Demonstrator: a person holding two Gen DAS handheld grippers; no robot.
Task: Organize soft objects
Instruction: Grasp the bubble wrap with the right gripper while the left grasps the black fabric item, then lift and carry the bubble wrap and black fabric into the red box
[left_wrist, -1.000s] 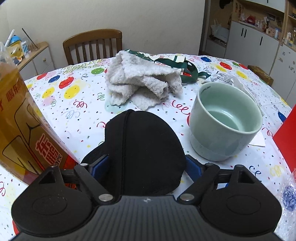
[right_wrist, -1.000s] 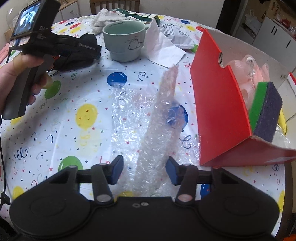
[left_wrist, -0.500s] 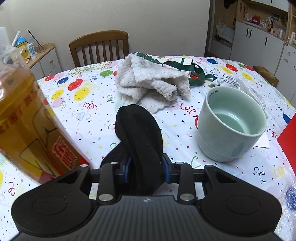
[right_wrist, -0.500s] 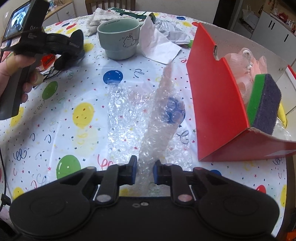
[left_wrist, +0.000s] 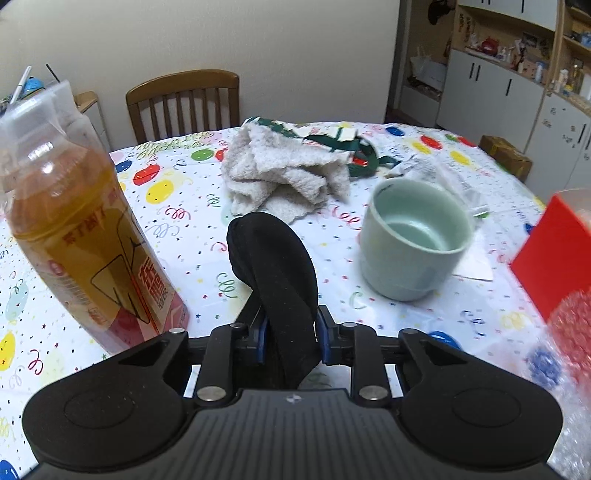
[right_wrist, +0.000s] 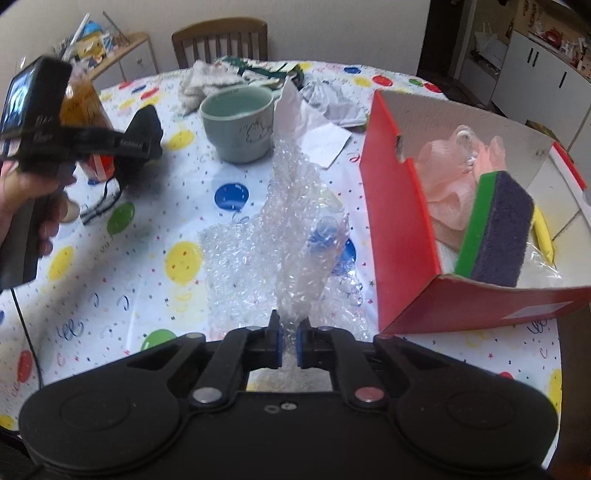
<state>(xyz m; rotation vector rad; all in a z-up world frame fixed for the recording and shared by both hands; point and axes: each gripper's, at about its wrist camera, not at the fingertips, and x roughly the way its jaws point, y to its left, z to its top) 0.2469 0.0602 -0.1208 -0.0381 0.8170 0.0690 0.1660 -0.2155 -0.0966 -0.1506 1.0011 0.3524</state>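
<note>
My left gripper (left_wrist: 290, 332) has its jaws closing, the blue pads pressing both sides of a black soft pad (left_wrist: 273, 258) that stands folded upright above the tablecloth. From the right wrist view that pad (right_wrist: 146, 122) sticks out of the gripper, which a hand (right_wrist: 33, 206) holds at the left. My right gripper (right_wrist: 289, 332) is shut on a raised ridge of clear bubble wrap (right_wrist: 295, 221), the rest of the sheet trailing on the table. A red cardboard box (right_wrist: 399, 221) at the right holds a pink mesh puff (right_wrist: 447, 173) and a green-and-purple sponge (right_wrist: 495, 229).
A pale green cup (left_wrist: 413, 236) stands right of the black pad, and a tall bottle of amber drink (left_wrist: 74, 240) stands close on the left. A crumpled white towel (left_wrist: 284, 173) and green ribbon (left_wrist: 340, 144) lie farther back. A wooden chair (left_wrist: 184, 99) stands behind the table.
The left jaws went from wide to pressing on the black pad, which folded narrow and rose. The right jaws closed on the bubble wrap ridge and lifted it a little.
</note>
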